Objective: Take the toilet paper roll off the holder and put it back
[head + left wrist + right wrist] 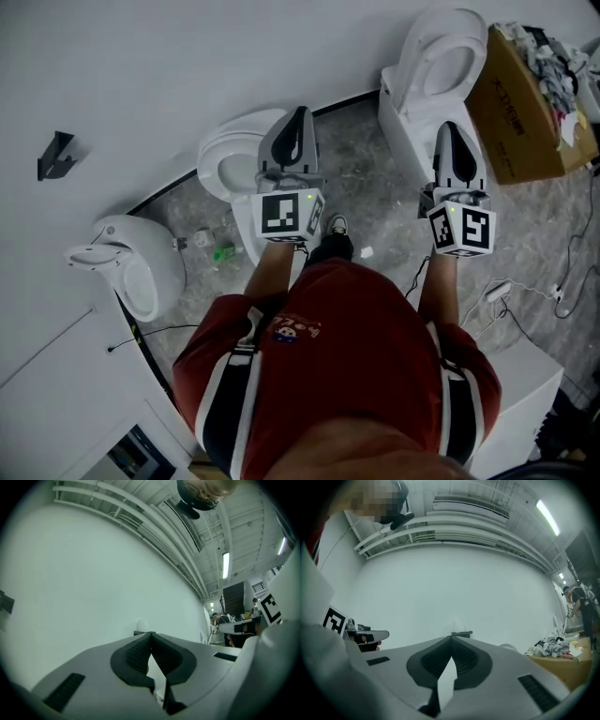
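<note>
My left gripper (298, 114) and right gripper (453, 127) are held side by side in front of the person's red shirt, both pointing at the white wall (141, 75). Each is shut with nothing between its jaws; the tips meet in the left gripper view (151, 633) and in the right gripper view (451, 638). Far beyond the tips, a small dark holder (139, 632) (461, 633) sticks out of the wall with a pale white shape on it, too small to tell. A black bracket (56, 155) is fixed to the wall at the left.
White toilets stand on the grey floor: one below the left gripper (230, 164), one at the back right (441, 61), a third at the left (131, 267). A cardboard box (520, 112) of rags is at the right. Cables (525, 291) trail by a white cabinet (525, 394).
</note>
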Available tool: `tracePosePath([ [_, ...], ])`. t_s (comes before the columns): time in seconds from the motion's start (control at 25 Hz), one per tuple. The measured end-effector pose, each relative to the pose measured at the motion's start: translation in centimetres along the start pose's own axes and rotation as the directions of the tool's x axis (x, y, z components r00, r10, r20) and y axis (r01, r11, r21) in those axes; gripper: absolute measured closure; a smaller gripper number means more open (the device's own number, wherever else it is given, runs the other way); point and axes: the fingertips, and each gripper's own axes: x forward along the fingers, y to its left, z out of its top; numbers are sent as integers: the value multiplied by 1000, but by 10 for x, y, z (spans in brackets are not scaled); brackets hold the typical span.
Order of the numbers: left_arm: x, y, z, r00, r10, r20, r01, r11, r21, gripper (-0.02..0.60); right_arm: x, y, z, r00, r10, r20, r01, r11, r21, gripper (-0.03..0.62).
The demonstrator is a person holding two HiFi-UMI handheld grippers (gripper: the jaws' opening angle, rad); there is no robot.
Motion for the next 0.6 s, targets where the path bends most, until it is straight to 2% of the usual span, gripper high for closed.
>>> tracePosePath([
  [0.12, 32, 26, -8, 1000, 5, -5, -5, 1000, -16, 563, 43, 1, -5, 1000, 7, -12, -7, 1000, -10, 585],
  [0.36, 92, 70, -9, 1000, 11, 5, -11, 999, 31, 563, 123, 6, -5, 1000, 23, -11, -24, 999, -30, 585],
  [0.6, 136, 105, -9, 1000, 10, 13, -10, 999, 41, 563, 182, 9, -3, 1000, 28, -10, -29, 998, -49, 585],
])
